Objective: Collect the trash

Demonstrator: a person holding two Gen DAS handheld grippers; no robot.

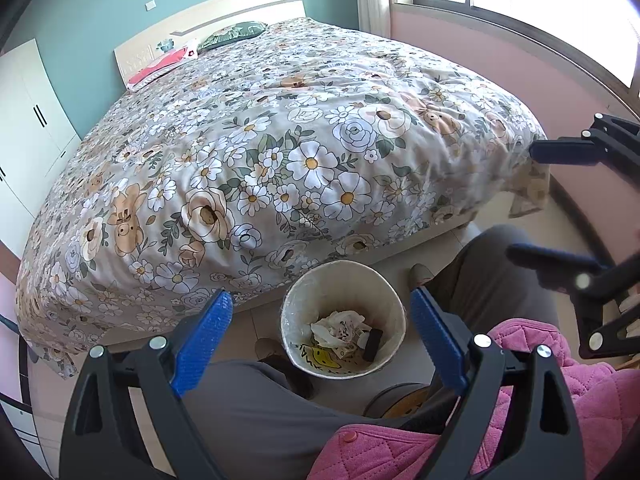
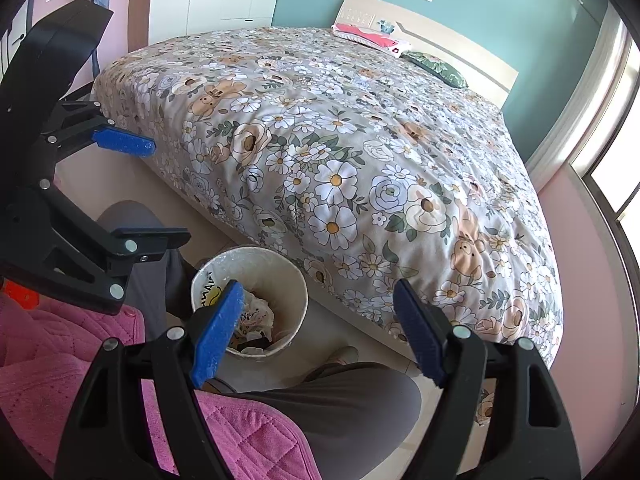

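Both grippers, left gripper [image 1: 322,334] and right gripper [image 2: 318,330], spread empty; bin [image 1: 394,300] holds trash [image 1: 340,328], bed [image 1: 280,140] looks clear, probably near done.

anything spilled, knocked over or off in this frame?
Nothing stands out. The bin stands upright on the floor at the foot of the bed, with crumpled paper and a dark item inside it, none on the floor around it. Left gripper and right gripper are both open and empty.
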